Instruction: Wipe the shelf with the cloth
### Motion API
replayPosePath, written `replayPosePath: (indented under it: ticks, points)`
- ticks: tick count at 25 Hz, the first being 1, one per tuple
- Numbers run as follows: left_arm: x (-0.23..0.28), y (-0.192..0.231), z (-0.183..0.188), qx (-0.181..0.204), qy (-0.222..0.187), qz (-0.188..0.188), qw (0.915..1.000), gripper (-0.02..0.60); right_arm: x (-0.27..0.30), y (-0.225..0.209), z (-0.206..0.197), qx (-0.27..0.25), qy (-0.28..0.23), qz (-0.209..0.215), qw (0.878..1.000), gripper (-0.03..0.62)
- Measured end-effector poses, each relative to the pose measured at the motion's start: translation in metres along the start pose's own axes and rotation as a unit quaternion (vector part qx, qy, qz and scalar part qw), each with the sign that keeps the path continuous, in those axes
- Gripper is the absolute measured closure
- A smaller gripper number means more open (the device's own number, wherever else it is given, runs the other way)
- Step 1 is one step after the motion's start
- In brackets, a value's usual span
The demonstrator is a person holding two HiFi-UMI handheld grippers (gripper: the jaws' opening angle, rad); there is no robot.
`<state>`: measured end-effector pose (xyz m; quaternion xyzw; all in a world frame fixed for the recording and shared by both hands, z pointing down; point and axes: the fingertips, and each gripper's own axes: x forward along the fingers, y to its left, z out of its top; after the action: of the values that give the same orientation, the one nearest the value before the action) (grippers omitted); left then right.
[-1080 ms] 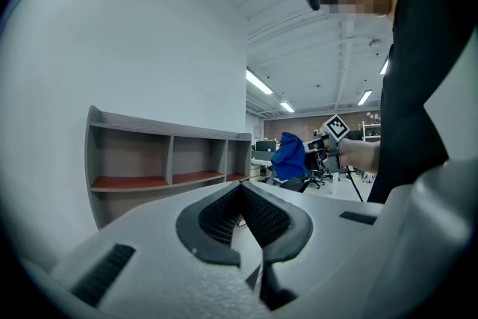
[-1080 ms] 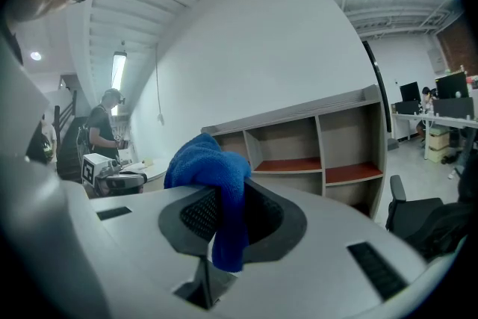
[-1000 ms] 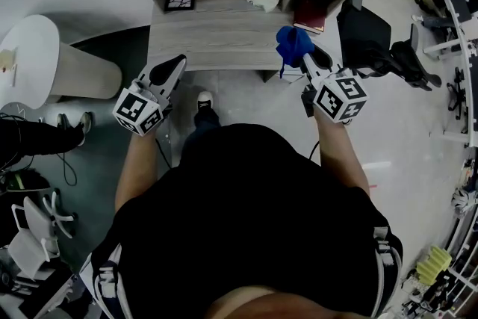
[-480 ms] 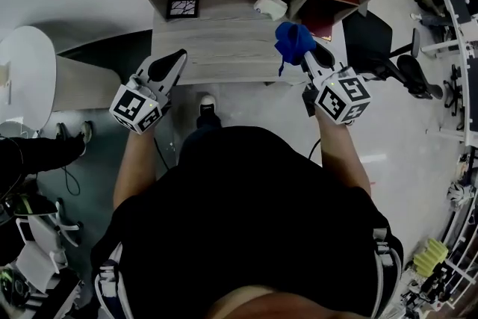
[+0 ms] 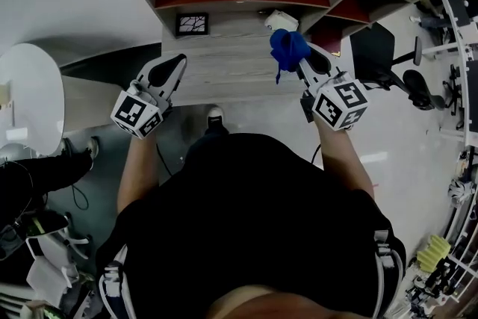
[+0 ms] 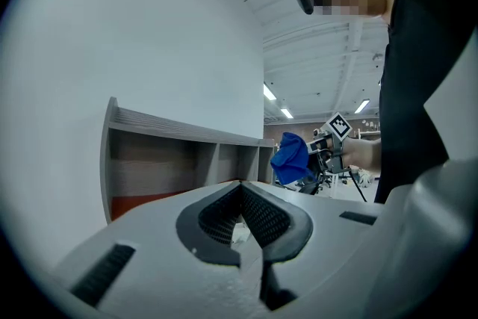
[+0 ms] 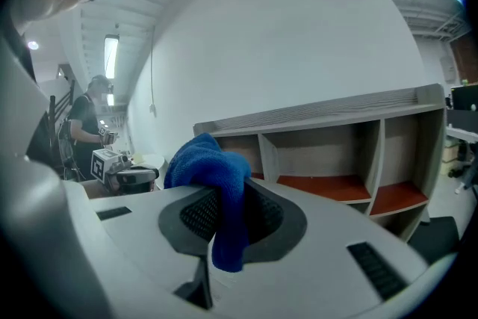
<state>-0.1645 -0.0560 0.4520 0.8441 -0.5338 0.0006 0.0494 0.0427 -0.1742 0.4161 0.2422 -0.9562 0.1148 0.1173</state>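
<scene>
Status: preparation complete, wiping not yet begun (judged from where the cloth sits, not from any mark on the wood).

Cloth [image 5: 287, 47]: blue, bunched, clamped in the right gripper [image 5: 297, 60]. Jaws clenched on a fold, with a loose end hanging down in front of them. Held in the air over the front right part of the shelf [image 5: 231, 60] ledge. No contact with the wood in either gripper view.

Left gripper [image 5: 176, 65]: clenched, jaws met at the tip, nothing between them. Parked at the left edge of the ledge, well apart from the cloth.

Remaining, as far as can be judged:
- Lower the cloth onto the grey ledge.
- Sweep from edge to edge.
- Continue into the red-floored compartments behind, if wanted.
- Work round, or lift, the two items at the back edge.

Count:
- Cloth: one.
- Shelf: one, with one open ledge and at least three compartments in view (exact total not readable from these angles).
- Grippers: two, one loaded and one empty.
- Dark frame [image 5: 193, 24]: one, at the back left of the ledge.
- Small white object [image 5: 281, 19]: one, at the back right of the ledge, just beyond the cloth in the head view. Type not identifiable.
</scene>
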Motion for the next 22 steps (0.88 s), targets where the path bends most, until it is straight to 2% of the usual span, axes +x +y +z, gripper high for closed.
replayPosePath:
  ticks: [14, 22]
  points:
    - [-0.002, 0.062, 0.018, 0.004, -0.015, -0.039, 0.9991, 0.565, 0.05, 0.022, 0.034, 0.002, -0.013, -0.022, 1.0, 0.543]
    - [0.001, 0.09, 0.025, 0.011, -0.02, -0.059, 0.998, 0.565, 0.07, 0.036, 0.054, -0.014, -0.026, -0.035, 0.999, 0.543]
